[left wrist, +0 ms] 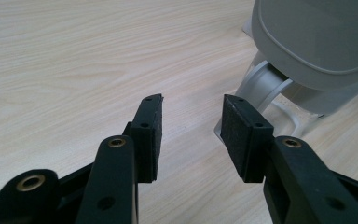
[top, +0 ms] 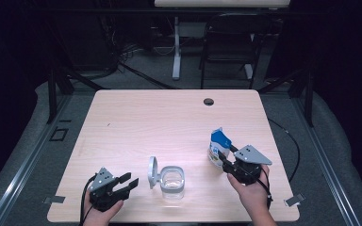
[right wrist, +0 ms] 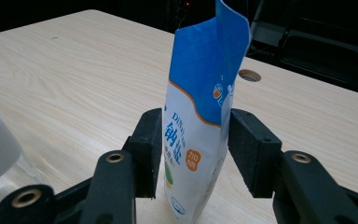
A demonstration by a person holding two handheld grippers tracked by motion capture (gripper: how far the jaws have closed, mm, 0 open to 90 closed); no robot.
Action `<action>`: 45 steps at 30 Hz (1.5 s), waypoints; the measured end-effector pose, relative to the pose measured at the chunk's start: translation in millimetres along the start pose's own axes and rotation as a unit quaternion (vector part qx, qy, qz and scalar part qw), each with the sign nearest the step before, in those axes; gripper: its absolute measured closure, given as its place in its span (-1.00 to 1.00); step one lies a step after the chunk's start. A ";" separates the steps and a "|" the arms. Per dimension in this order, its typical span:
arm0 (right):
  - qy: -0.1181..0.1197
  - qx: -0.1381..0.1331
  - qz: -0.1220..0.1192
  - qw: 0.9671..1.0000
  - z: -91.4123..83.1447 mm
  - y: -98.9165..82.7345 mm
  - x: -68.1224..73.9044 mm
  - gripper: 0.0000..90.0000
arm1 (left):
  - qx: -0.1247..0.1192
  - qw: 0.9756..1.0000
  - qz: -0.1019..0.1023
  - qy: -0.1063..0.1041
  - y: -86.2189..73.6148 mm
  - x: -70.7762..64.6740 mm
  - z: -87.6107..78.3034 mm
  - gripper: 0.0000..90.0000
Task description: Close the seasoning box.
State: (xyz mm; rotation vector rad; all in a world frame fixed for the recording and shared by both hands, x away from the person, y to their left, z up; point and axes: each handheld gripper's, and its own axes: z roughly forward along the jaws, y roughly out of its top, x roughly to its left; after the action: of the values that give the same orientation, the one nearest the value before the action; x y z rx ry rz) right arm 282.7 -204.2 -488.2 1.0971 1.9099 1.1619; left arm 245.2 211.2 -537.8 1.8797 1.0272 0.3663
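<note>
My right tool (right wrist: pixel 193 154) straddles the glossy blue-and-white pouch (right wrist: pixel 200 107), standing upright near the bench's (top: pixel 136 117) right edge; one pad touches it, the other stands just clear, so no firm grip. The clear square jar (top: pixel 172 182), grey hinged lid (top: pixel 153 172) flipped up, sits near the front edge. My left tool (left wrist: pixel 191 135) hangs open and empty just beside the lid, over pale wood grain.
</note>
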 end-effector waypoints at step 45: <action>0.010 0.024 -0.023 0.999 15.1 13.6 2.0 1.00 | 0.000 1.000 -0.006 0.005 -1.5 3.4 -1.8 0.37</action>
State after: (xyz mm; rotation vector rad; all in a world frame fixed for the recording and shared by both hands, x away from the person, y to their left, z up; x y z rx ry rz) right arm 298.9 -193.2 -482.2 1.0645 1.9783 1.1106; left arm 245.4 215.2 -538.7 1.8724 1.0436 0.3687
